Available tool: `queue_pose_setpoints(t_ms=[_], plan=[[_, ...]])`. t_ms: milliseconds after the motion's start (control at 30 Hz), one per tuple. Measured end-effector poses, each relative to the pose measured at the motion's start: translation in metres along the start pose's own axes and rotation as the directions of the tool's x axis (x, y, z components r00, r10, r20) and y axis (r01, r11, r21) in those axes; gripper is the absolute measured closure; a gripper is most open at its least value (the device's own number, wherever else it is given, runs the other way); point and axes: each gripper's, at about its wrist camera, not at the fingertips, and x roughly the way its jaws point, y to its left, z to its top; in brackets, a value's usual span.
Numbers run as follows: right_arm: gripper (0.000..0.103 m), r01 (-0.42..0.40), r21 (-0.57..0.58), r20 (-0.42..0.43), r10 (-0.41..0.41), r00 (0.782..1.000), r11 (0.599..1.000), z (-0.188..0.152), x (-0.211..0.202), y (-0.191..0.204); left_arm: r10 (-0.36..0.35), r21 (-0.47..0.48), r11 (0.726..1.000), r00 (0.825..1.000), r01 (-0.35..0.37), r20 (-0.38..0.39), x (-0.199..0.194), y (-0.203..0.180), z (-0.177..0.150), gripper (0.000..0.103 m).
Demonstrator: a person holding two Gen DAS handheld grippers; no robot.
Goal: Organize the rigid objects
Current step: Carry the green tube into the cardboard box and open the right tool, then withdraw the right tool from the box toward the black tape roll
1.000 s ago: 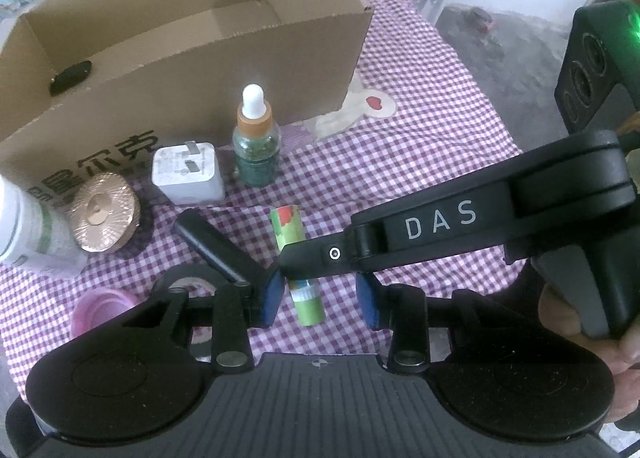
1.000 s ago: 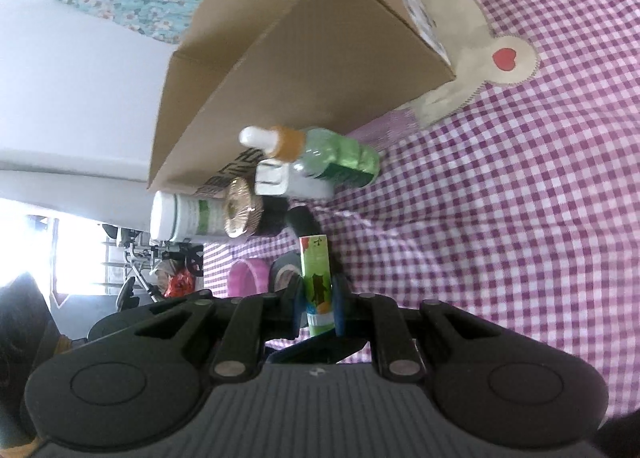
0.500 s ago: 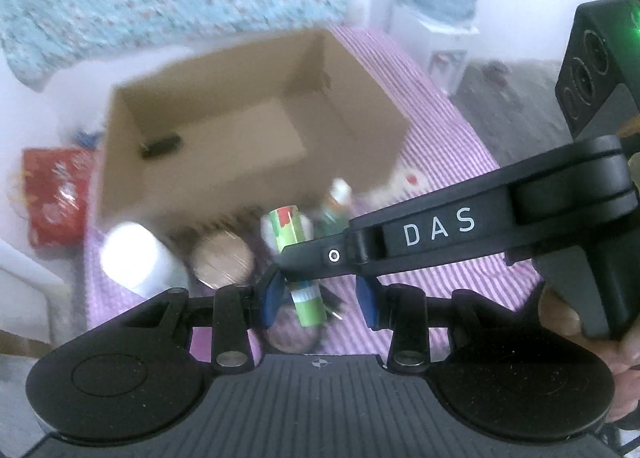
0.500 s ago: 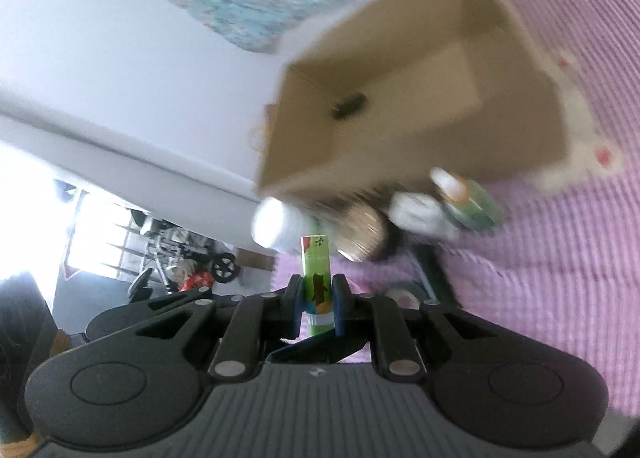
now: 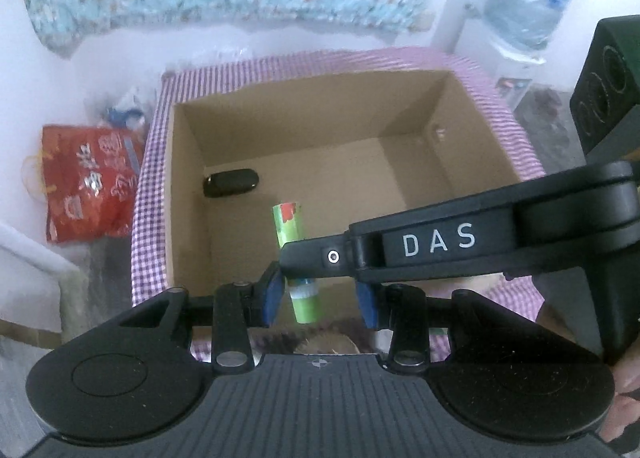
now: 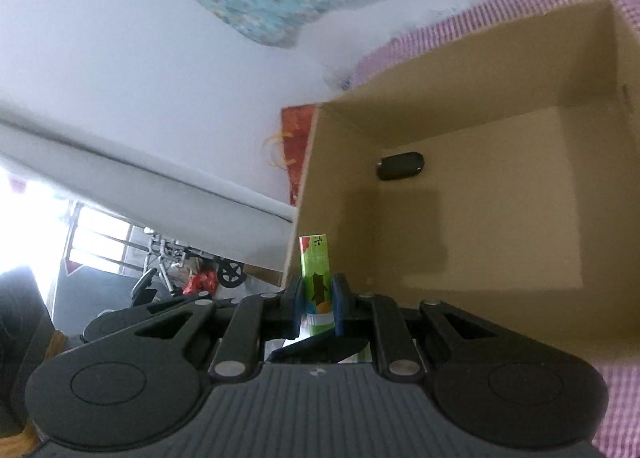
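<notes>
A green tube point(image 6: 316, 270) with a white cap end is pinched between the pads of my right gripper point(image 6: 316, 294), which is shut on it. The tube hangs over the near left part of an open cardboard box point(image 6: 600, 194). In the left wrist view the same tube point(image 5: 289, 222) passes between the blue pads of my left gripper point(image 5: 320, 298) without touching them; that gripper is open. The right gripper point(image 5: 292, 258) crosses in front of it from the right. A small black object point(image 5: 231, 183) lies on the box point(image 5: 472, 130) floor at the far left.
The box stands on a purple checked cloth point(image 5: 150, 178). A gold ribbed lid point(image 5: 326, 344) peeks out just below my left gripper. A red bag point(image 5: 88, 186) sits on the floor at left, and a water bottle point(image 5: 524, 6) stands at the far right.
Both grippers rose and travelled forward from the items in front of the box to above its opening. The tube came along in the right gripper.
</notes>
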Motion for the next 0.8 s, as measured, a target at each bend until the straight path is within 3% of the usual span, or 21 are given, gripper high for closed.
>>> queue_pose_setpoints(t_ms=[167,367,800], plan=[[0.086,0.032,0.076,-0.052,-0.028,0.998,0.997,0.035,0.036,-0.022,0.008,-0.043,0.999,0.998,-0.010,-0.061,0.035,0.016,0.020,0.065],[0.086,0.042,0.120,-0.065,-0.035,0.997,0.992,0.052,0.063,-0.034,0.043,-0.076,0.996,0.996,-0.049,-0.075,0.051,0.028,0.028,0.063],[0.086,0.045,0.140,-0.070,-0.035,0.997,0.989,0.055,0.071,-0.036,0.043,-0.083,0.996,0.998,-0.046,-0.037,0.027,0.025,0.028,0.062]])
